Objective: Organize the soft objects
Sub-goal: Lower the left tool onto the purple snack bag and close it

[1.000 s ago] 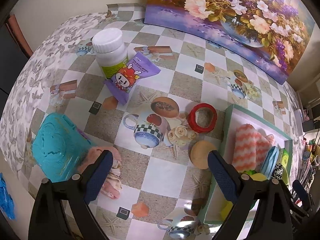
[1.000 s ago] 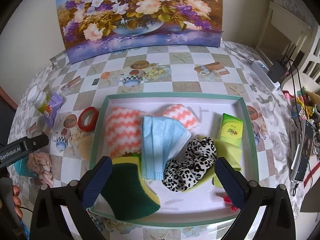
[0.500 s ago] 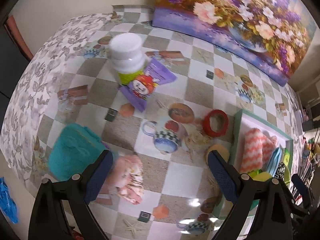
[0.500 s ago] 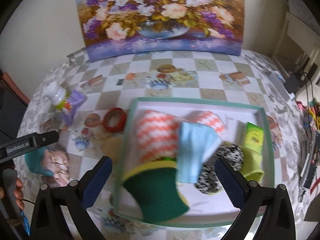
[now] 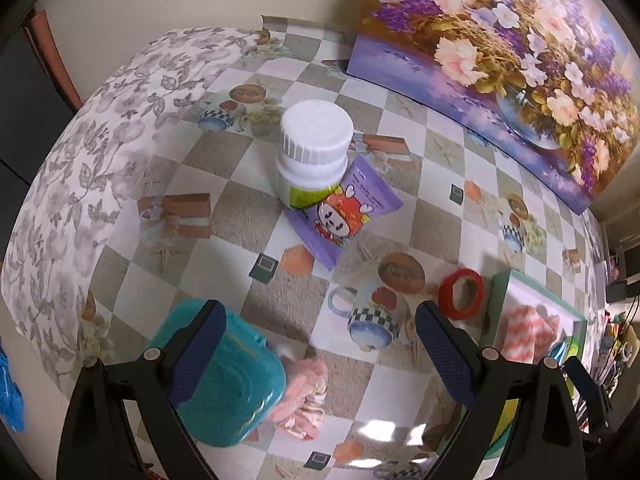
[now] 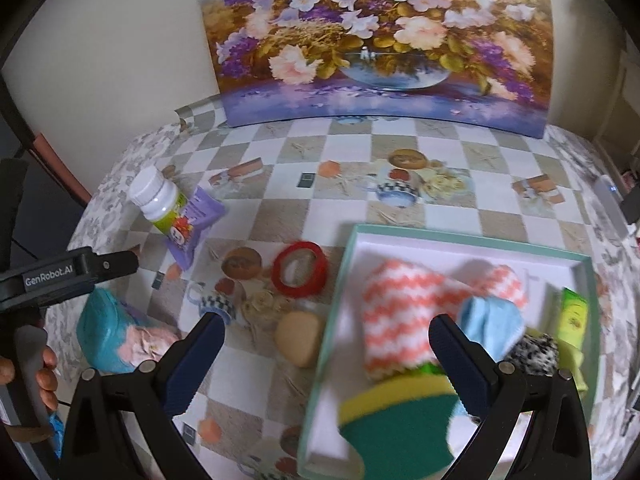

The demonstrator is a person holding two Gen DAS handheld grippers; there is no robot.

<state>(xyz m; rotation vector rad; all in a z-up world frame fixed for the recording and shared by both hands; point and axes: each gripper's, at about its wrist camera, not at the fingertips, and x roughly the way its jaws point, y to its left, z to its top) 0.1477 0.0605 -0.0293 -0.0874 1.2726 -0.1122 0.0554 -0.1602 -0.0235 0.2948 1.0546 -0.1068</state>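
Left tool (image 5: 316,340), released, hovers above a teal sponge (image 5: 228,384) touching a pink cloth (image 5: 304,392) on the surface (image 5: 400,184). Right tool (image 6: 326,354), also released, hangs over the tray (image 6: 334,320) edge; the tray holds a striped cloth (image 6: 396,312) and green sponge (image 6: 400,428).

1. Both views are evenly and softly lit, fairly bright, with only faint shadows under things on the worktop (image 5: 224,208).
2. White glare patches sit on the glossy cloth just right of the pink fabric (image 5: 304,400) in the left view.
3. Motion blur smears the teal item (image 5: 236,384) and, in the right view, the sponge (image 6: 396,420) and the tray (image 6: 332,320) contents.
4. Fisheye bending curves the painting (image 6: 376,40); black vignette rings every corner.
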